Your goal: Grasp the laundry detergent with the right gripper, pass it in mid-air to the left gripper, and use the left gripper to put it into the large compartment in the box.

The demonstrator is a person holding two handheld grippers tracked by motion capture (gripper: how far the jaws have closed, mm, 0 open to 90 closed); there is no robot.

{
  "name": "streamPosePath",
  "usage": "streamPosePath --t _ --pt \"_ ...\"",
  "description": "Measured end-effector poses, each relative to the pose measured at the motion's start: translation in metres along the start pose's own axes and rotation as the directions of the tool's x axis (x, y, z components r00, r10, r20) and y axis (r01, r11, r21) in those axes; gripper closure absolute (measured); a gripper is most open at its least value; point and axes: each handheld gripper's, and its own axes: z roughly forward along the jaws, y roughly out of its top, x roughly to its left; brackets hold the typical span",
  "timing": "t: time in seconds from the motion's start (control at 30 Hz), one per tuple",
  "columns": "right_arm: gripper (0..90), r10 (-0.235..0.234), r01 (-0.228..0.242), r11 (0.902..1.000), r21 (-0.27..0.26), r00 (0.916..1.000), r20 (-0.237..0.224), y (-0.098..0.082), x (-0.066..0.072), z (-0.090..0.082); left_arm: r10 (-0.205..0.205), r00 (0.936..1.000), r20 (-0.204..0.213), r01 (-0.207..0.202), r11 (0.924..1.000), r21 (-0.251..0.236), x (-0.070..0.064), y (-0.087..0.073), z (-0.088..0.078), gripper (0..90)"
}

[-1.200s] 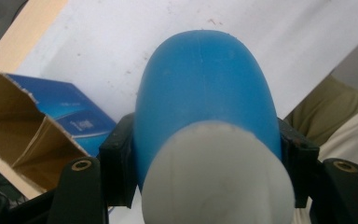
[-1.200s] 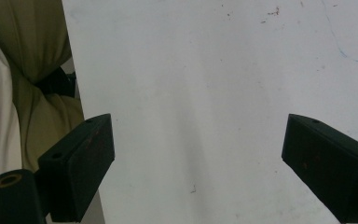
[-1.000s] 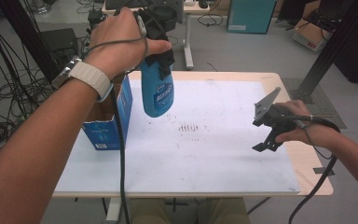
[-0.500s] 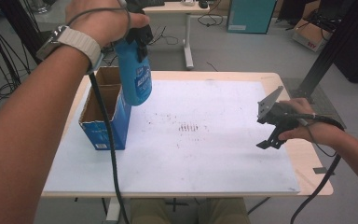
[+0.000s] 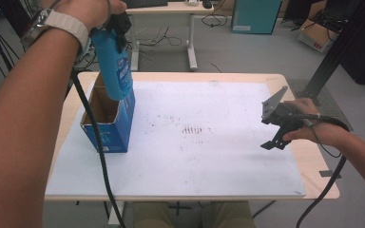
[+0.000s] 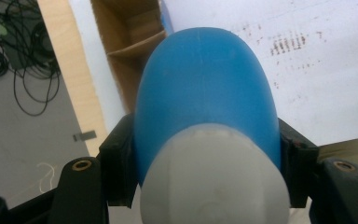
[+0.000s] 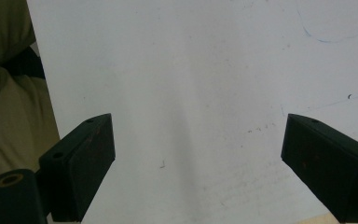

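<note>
Trouble would come if the bottle (image 5: 115, 66), gripped in my left claw (image 5: 119, 28) over the box (image 5: 109, 124) at nine o'clock on the counter (image 5: 309, 156), clips its rim and tips it, while my right claw (image 5: 278, 135) waits open at three o'clock.

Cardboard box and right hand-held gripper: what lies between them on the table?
Nothing but bare white sheet with faint dark marks, seen in the high view.

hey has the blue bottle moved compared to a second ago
Yes. The blue bottle, clamped in the left claw, has shifted left and toward the table's far edge in the high view. It was right of the open cardboard box; now it hangs over the box's opening.
</note>
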Motion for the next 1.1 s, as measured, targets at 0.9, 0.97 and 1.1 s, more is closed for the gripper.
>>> streamPosePath --t 0.9,0.97,1.1 --pt "9.6 0.021 -0.021 0.9997 0.015 0.9997 0.011 -0.009 -0.006 0.006 -0.119 0.9928 -0.007 0.119 0.9929 -0.003 0.042 0.0 0.032 37.5" --pt "9.6 0.025 -0.025 0.9995 0.02 0.9996 0.011 -0.01 -0.006 0.006 -0.121 0.9926 -0.009 0.121 0.9926 -0.001 0.044 0.0 0.038 37.5" --pt "9.6 0.024 -0.024 0.9995 0.019 0.9996 0.013 -0.01 -0.007 0.006 -0.125 0.9922 -0.011 0.125 0.9922 0.005 0.049 0.0 0.05 37.5"
